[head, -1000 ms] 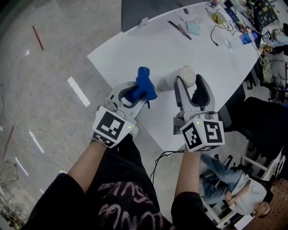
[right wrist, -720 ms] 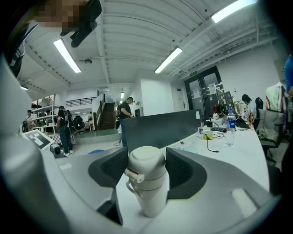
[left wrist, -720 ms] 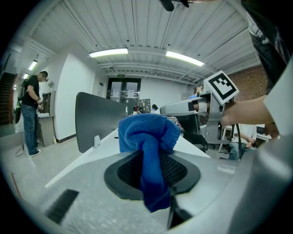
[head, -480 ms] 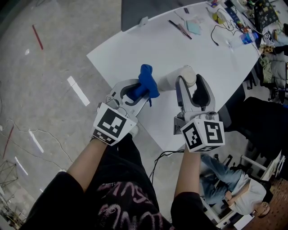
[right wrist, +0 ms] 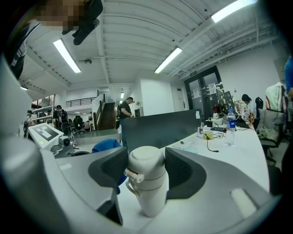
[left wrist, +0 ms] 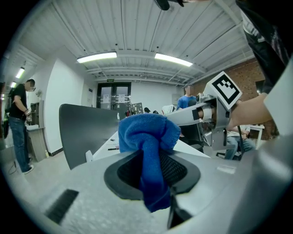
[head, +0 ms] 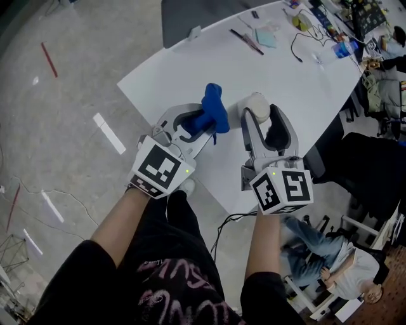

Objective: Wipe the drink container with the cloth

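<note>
A white drink container (head: pixel 255 103) with a lid stands upright on the white table (head: pixel 285 70). My right gripper (head: pixel 262 119) has just been closing and is shut on it, with both pads against the lid of the container (right wrist: pixel 146 183) in the right gripper view. My left gripper (head: pixel 199 124) is shut on a bunched blue cloth (head: pixel 213 108), held just left of the container without clearly touching it. In the left gripper view the cloth (left wrist: pixel 149 137) bulges out above the jaws and hangs down between them.
Pens, a pale cloth, cables and a water bottle (head: pixel 346 48) lie at the table's far end. A dark partition (head: pixel 190 13) stands behind the table. The table's near edge (head: pixel 209 184) runs just in front of my grippers. A seated person (head: pixel 330 266) is at lower right.
The left gripper has carried the blue cloth up and to the right, closer to the container. The right gripper stays in place around the container.
</note>
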The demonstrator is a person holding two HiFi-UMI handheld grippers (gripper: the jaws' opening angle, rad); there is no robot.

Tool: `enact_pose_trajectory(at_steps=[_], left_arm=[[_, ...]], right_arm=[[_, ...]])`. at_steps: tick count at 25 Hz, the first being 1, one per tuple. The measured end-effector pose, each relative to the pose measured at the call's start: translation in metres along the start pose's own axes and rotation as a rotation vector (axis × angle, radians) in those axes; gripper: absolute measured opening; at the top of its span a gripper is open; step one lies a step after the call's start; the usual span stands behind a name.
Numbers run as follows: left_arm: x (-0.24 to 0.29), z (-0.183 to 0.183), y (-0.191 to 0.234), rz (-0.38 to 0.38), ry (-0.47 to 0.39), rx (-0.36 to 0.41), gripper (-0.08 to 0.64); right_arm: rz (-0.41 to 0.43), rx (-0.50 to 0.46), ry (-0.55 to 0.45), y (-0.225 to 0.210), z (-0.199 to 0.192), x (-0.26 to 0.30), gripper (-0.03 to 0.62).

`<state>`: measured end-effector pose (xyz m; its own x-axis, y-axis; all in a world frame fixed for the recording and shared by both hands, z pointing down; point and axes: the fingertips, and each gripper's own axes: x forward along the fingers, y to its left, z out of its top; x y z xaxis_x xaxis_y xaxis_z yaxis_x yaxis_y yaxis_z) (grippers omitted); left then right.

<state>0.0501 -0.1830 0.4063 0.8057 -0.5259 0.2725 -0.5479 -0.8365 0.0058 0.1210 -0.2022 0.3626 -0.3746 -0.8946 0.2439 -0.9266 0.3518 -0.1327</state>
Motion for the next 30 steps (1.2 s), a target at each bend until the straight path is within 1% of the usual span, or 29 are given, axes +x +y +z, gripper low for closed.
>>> enact_pose_trajectory(at_steps=[2, 7, 15, 24, 27, 30], left_arm=[[0.005, 0.004, -0.003, -0.026, -0.003, 0.020, 0.093], [0.014, 0.011, -0.010, -0.072, -0.007, 0.038, 0.094], [0.026, 0.016, -0.015, -0.115, -0.010, 0.058, 0.094], [0.034, 0.011, -0.015, -0.138, -0.019, 0.039, 0.094], [0.036, 0.006, -0.014, -0.139, -0.013, 0.039, 0.094], [0.039, -0.002, -0.012, -0.141, -0.012, 0.018, 0.094]], right_arm=[[0.000, -0.001, 0.001, 0.000, 0.000, 0.000, 0.262], [-0.002, -0.004, 0.000, 0.001, 0.000, 0.000, 0.262], [-0.009, -0.003, 0.000, 0.001, 0.002, -0.001, 0.262], [-0.010, -0.002, -0.001, 0.000, 0.002, -0.001, 0.262], [-0.012, -0.001, 0.001, 0.000, 0.003, -0.001, 0.262], [-0.013, 0.001, 0.003, -0.001, 0.002, 0.000, 0.262]])
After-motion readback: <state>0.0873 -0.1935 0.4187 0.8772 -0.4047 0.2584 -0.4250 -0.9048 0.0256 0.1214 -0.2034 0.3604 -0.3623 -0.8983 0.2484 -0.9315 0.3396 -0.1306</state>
